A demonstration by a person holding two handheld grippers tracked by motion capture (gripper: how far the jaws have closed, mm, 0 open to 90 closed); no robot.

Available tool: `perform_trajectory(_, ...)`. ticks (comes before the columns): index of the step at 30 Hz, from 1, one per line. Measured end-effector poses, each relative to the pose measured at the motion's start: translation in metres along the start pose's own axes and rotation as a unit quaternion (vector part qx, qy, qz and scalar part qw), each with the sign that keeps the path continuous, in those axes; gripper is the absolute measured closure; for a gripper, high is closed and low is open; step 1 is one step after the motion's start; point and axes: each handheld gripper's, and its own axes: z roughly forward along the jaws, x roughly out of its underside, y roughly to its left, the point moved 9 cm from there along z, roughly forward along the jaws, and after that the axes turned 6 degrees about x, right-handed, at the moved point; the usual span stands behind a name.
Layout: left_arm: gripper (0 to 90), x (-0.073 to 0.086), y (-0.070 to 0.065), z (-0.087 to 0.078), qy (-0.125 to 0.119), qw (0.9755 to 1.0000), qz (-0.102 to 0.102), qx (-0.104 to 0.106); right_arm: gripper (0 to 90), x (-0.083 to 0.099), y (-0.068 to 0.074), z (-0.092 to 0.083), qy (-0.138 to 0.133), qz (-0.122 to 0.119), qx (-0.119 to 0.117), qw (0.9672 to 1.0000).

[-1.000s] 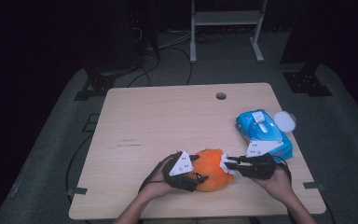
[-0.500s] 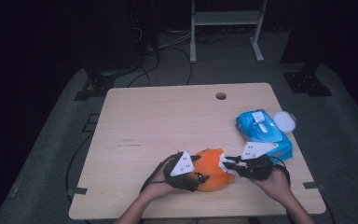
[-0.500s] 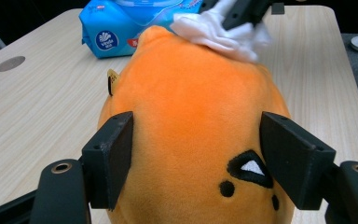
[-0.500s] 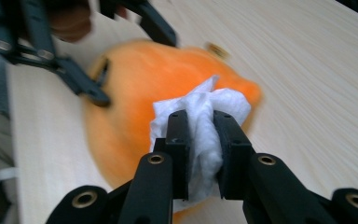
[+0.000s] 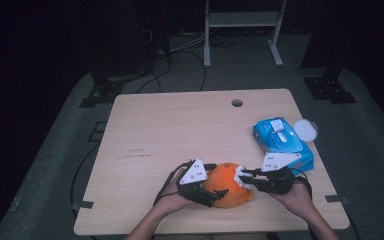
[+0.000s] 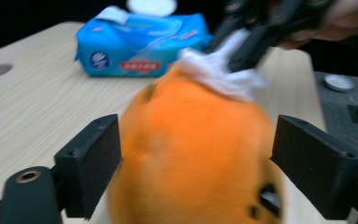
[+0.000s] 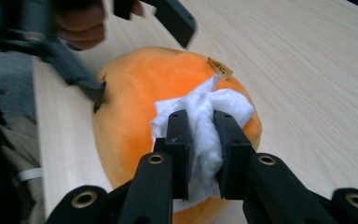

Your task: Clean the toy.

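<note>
Pale bench [image 5: 180,130]: left gripper [image 6: 196,163], jaws just opening, stands loose around the orange plush [image 5: 225,185]; right gripper [image 7: 201,140] pinches a white wipe [image 7: 205,121] against it.

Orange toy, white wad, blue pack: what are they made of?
Orange plush toy: soft fabric, matte fuzzy nap, sewn tag. White wipe: fibrous, crumpled, probably nonwoven or tissue. Blue wipes pack: glossy printed plastic film, creased and reflecting light.
</note>
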Motion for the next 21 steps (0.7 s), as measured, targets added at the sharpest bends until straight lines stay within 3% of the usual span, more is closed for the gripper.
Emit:
perform_trajectory(1, 19.8, 0.004, 0.0, 0.002, 0.012, 0.9999, 0.006, -0.002, 76.5, -0.001, 0.001, -0.001, -0.001, 0.001, -0.002, 1.0)
perform_trajectory(3, 25.0, 0.008, -0.002, 0.005, 0.014, 0.9998, 0.009, -0.006, 76.5, -0.005, 0.003, -0.001, -0.003, -0.004, -0.003, 1.0)
perform_trajectory(5, 27.9, 0.005, -0.009, 0.007, 0.022, 0.999, 0.038, -0.008, 76.5, -0.012, 0.007, 0.0, -0.006, -0.015, -0.002, 0.9999)
perform_trajectory(8, 29.7, 0.005, -0.015, 0.008, 0.033, 0.9974, 0.065, -0.007, 76.5, -0.018, 0.009, 0.002, -0.006, -0.028, 0.003, 0.9996)
perform_trajectory(16, 31.3, 0.006, -0.017, 0.007, 0.033, 0.997, 0.07, -0.002, 76.6, 0.0, -0.019, -0.013, 0.005, -0.005, 0.037, 0.9993)
perform_trajectory(19, 31.2, 0.005, -0.022, 0.009, 0.042, 0.9946, 0.095, 0.0, 76.6, 0.0, -0.02, -0.015, 0.002, 0.003, 0.031, 0.9995)
perform_trajectory(21, 30.5, 0.005, -0.024, 0.009, 0.044, 0.9942, 0.098, 0.003, 76.5, -0.003, -0.017, -0.012, 0.003, -0.005, 0.029, 0.9996)
